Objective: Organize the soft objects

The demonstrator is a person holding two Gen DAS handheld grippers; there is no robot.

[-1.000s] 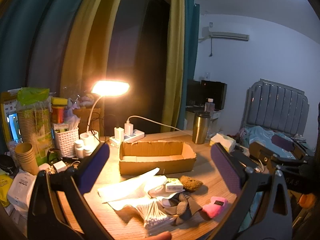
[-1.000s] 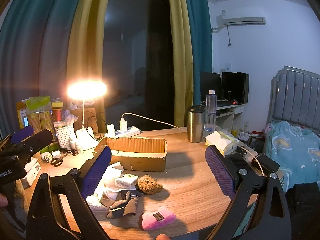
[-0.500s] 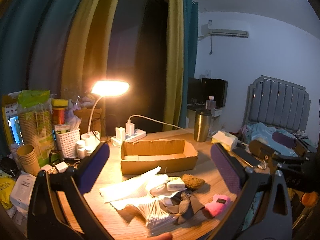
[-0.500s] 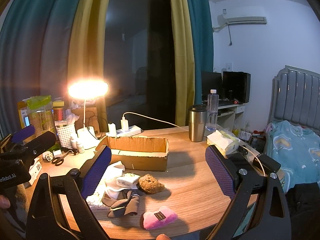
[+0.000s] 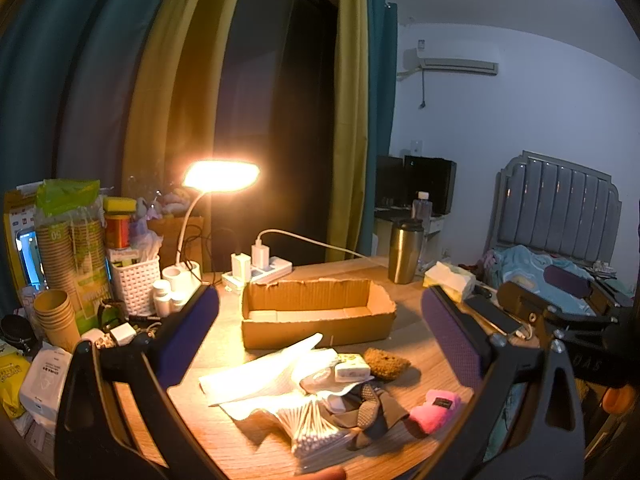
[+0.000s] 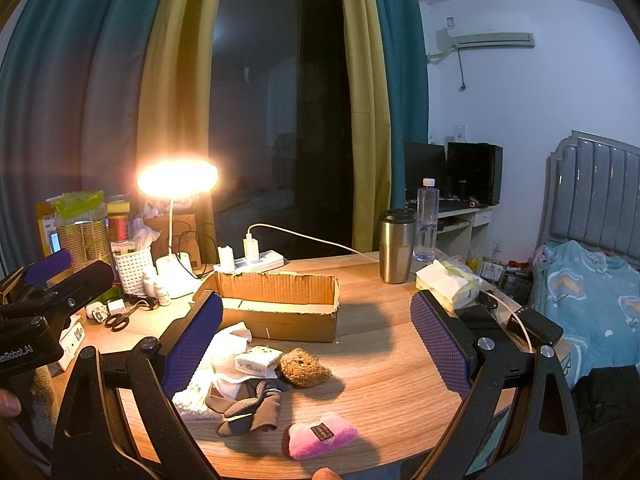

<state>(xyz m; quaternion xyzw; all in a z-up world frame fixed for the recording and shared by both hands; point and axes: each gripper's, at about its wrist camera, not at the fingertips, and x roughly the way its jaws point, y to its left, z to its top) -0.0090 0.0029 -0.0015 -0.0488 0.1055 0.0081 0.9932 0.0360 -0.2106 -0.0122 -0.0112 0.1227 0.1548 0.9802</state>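
The soft things lay in a loose pile on the table [image 6: 384, 368], in front of the box [image 6: 280, 316]: a pink plush [image 6: 322, 435] nearest the camera and apart from the rest, a brown fuzzy lump [image 6: 304, 367] beside a small white packet [image 6: 256, 361], dark socks [image 6: 250, 404] partly over white cloth [image 6: 228, 344]. From the left wrist view a bag of cotton swabs [image 5: 316, 428] lay on the near side of the pile, touching the socks.

The box stood open-topped, with nothing visible inside it.

The right gripper [image 6: 316, 344] was held above the pile with its jaws spread wide and nothing between them. The left gripper [image 5: 320, 340] was likewise wide and held nothing.

Behind the box were a power strip [image 6: 256, 262] with plugged chargers and a lit lamp [image 6: 178, 178]. A steel tumbler [image 6: 396, 246] stood to the right, near a tissue pack [image 6: 448, 284]. Scissors [image 6: 124, 316] lay at the left by a white basket [image 6: 134, 270].
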